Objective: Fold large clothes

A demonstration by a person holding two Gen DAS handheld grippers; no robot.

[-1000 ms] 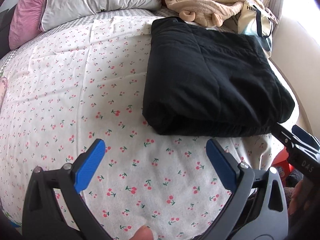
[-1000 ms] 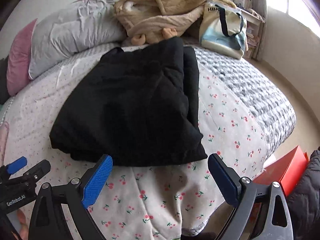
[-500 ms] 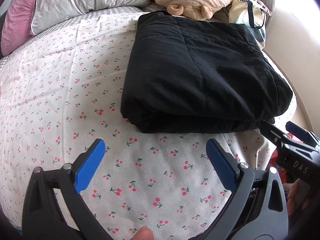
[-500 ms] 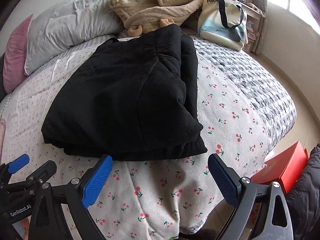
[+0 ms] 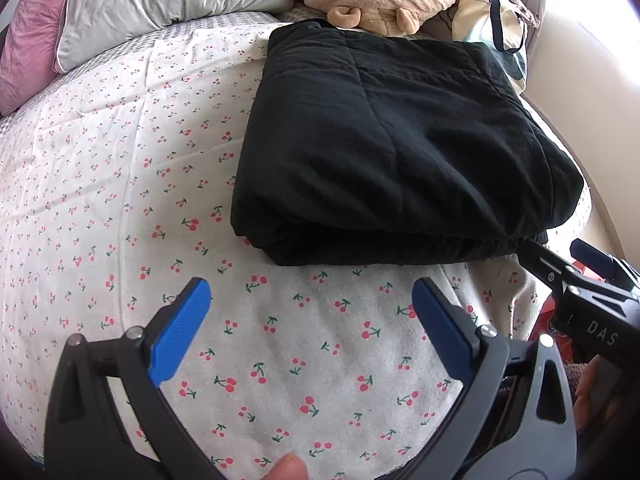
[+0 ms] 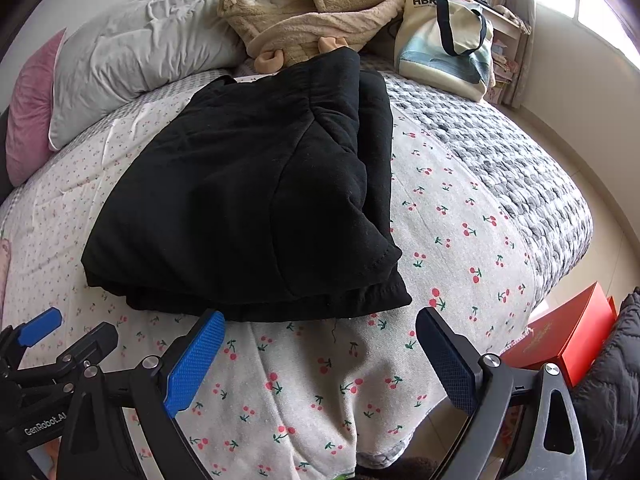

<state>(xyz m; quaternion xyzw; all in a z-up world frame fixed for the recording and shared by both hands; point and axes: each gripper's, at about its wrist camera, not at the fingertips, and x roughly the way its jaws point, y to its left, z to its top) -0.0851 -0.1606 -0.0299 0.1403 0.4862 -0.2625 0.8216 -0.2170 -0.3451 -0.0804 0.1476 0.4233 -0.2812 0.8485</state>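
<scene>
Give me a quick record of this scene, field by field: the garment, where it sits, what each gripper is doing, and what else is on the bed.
garment: black garment, folded into a thick stack of layers
surface: bed with cherry-print sheet
left gripper: open, empty, short of the garment's near edge
right gripper: open, empty, at the garment's near edge
behind garment: beige fleece garment, tote bag
pillows: grey pillow, pink pillow
beside bed: red box
</scene>
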